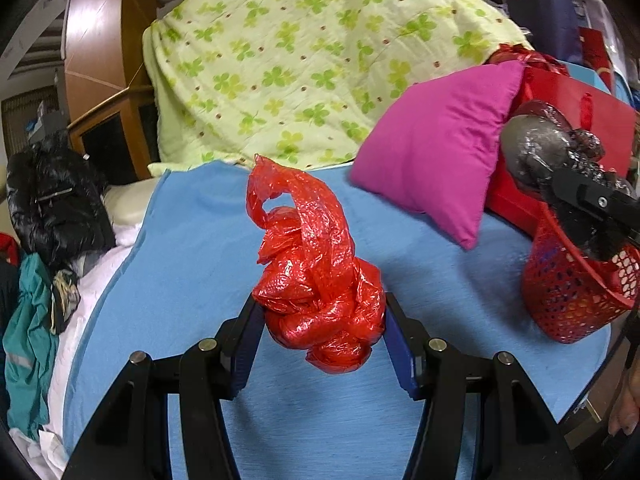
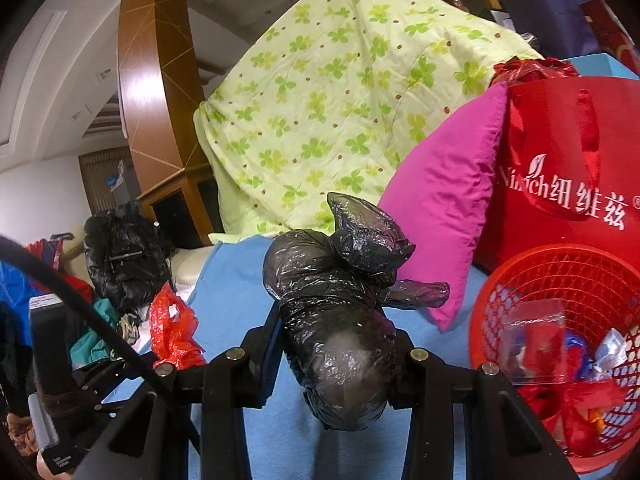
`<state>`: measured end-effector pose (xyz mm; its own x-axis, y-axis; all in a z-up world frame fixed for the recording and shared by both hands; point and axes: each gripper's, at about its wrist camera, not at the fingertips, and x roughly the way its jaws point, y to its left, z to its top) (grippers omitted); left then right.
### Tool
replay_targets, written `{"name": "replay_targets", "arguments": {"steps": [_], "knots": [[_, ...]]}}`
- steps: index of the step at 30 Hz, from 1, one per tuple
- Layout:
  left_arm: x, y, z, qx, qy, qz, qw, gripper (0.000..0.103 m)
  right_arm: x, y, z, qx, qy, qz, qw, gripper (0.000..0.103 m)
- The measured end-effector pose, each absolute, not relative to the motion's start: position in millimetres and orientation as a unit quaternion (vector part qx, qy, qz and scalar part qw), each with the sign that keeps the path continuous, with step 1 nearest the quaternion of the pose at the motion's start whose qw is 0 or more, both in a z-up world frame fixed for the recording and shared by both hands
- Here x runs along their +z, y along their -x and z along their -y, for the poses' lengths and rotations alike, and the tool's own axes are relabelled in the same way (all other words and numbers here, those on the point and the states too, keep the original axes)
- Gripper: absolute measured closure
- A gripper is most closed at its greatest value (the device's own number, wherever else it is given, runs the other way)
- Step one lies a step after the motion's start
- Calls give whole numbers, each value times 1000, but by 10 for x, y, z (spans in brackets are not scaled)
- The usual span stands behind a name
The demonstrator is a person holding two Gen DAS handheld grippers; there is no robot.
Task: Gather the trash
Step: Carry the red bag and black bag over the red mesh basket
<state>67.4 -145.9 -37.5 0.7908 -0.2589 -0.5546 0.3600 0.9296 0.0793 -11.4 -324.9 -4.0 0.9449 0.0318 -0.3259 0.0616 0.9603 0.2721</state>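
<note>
My left gripper (image 1: 322, 320) is shut on a crumpled red plastic bag (image 1: 316, 276), lifted above the blue sheet (image 1: 192, 240). The same red plastic bag (image 2: 172, 328) shows low at the left in the right wrist view. My right gripper (image 2: 338, 340) is shut on a knotted black plastic bag (image 2: 336, 320), also held above the sheet. That black plastic bag (image 1: 540, 156) and the right gripper's fingers (image 1: 592, 196) appear at the right of the left wrist view, over a red mesh basket (image 1: 572, 300). The red mesh basket (image 2: 532, 276) holds several wrappers and red scraps.
A green clover quilt (image 1: 304, 60) is heaped at the back. A magenta pillow (image 2: 448, 208) leans on a red paper bag (image 2: 560, 168) behind the basket. A black jacket (image 1: 52, 200) and other clothes lie at the left. A hand (image 1: 628, 400) shows at the right edge.
</note>
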Motion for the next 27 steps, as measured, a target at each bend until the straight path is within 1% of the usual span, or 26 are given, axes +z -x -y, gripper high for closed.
{"name": "replay_targets", "arguments": {"steps": [17,27], "knots": [[-232,-394,2062,-207,-130,-261,934,43,76,378,3647,-41,-153,-127,979,60],[-182,-289,2325,-231,-145,-253,928,43,80,509,3863,-62,-163,-118,978,60]]}}
